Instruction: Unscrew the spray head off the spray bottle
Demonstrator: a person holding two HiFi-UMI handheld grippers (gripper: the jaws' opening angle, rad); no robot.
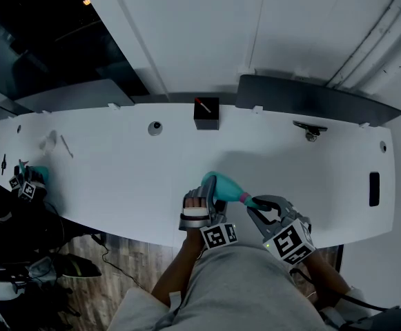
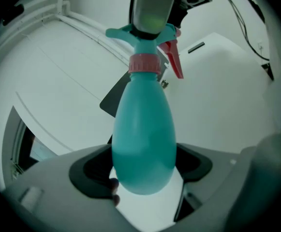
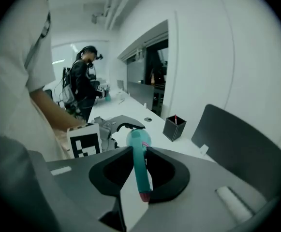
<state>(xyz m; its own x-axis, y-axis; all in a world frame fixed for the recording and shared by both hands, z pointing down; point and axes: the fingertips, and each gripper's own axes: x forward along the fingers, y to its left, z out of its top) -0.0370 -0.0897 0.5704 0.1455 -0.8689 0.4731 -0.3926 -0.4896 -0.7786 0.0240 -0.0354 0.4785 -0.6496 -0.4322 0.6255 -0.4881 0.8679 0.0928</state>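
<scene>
A teal spray bottle [image 1: 222, 186] hangs tilted over the white table's [image 1: 117, 178] front edge. My left gripper [image 1: 201, 211] is shut on its rounded body [image 2: 144, 144], which fills the gap between the jaws. Beyond it come the pink collar [image 2: 145, 64], the red trigger [image 2: 174, 62] and the teal spray head [image 2: 140, 33]. My right gripper [image 1: 261, 205] is shut on that spray head [image 3: 139, 168], whose pink tip [image 3: 143, 195] points toward the camera. From the left gripper view, a grey finger [image 2: 150, 4] of the right gripper covers the head's top.
A black pen cup [image 1: 206, 113] stands at the table's back middle, beside a round metal grommet [image 1: 155, 127]. A dark grey panel [image 1: 310, 98] rises at the back right. Another person [image 3: 84, 81] with grippers works at the table's far left end [image 1: 27, 181].
</scene>
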